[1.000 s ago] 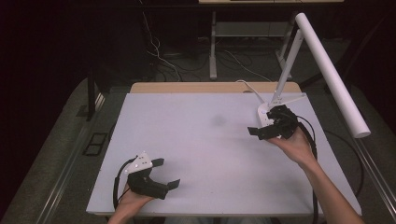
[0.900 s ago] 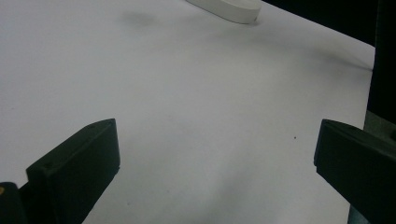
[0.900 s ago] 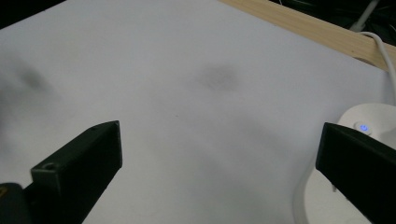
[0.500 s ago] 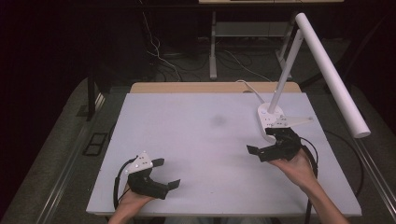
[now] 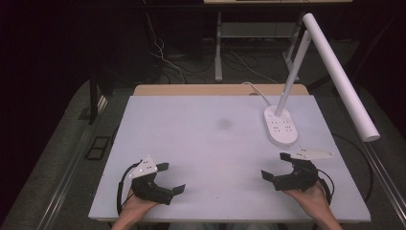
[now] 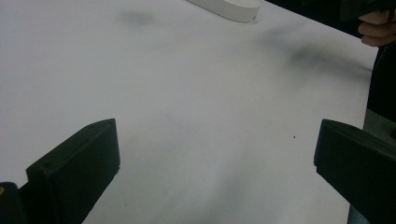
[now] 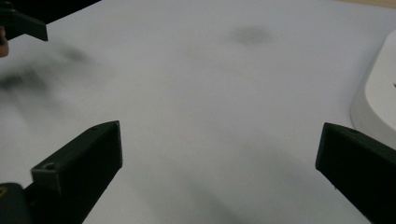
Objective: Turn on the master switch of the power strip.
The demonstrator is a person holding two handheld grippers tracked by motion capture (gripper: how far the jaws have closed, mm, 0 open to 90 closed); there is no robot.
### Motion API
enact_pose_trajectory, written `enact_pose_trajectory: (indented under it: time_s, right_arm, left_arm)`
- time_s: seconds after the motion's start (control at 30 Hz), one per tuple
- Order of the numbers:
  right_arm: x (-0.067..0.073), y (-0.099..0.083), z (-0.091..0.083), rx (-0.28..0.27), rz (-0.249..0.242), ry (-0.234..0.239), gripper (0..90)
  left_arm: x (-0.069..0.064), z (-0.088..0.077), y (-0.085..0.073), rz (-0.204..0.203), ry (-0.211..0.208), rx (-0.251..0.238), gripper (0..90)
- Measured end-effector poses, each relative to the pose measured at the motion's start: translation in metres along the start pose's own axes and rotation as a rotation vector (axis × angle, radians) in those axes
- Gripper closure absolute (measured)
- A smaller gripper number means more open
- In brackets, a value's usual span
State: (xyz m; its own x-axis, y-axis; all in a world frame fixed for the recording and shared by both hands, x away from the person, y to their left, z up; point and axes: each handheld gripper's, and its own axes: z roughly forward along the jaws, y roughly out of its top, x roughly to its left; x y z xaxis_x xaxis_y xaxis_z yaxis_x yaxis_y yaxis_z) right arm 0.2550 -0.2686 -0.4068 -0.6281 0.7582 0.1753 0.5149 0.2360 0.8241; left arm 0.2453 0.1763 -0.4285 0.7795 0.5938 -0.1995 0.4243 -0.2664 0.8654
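My left gripper (image 5: 171,177) rests low at the near left of the white table (image 5: 210,143), open, with nothing between its jaws. At the near right my right gripper (image 5: 275,166) is open and empty as well, a short way in front of the white desk lamp's oval base (image 5: 280,125). In the left gripper view the wide-apart jaws of the left gripper (image 6: 215,168) frame bare tabletop, and the lamp base (image 6: 229,5) lies far off. The right gripper (image 7: 219,172) in its own view also frames bare table, with the lamp base (image 7: 378,102) close at the right.
The lamp's long white head (image 5: 337,72) slants out above the table's right side on a thin stem. A faint dark smudge (image 5: 223,123) marks the table's middle. A wooden strip (image 5: 220,89) edges the far side. Cables lie on the dark floor behind.
My right gripper has drawn back from the lamp base toward the near edge of the table. The left gripper has stayed put.
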Motion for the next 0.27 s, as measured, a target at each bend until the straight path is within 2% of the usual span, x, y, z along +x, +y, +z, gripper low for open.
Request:
enact_pose_trajectory:
  time_s: [0.27]
  right_arm:
    - [0.002, -0.017, -0.006, -0.019, 0.004, -0.027, 0.1]
  left_arm:
    - [0.000, 0.000, 0.000, 0.000, -0.001, -0.002, 0.0]
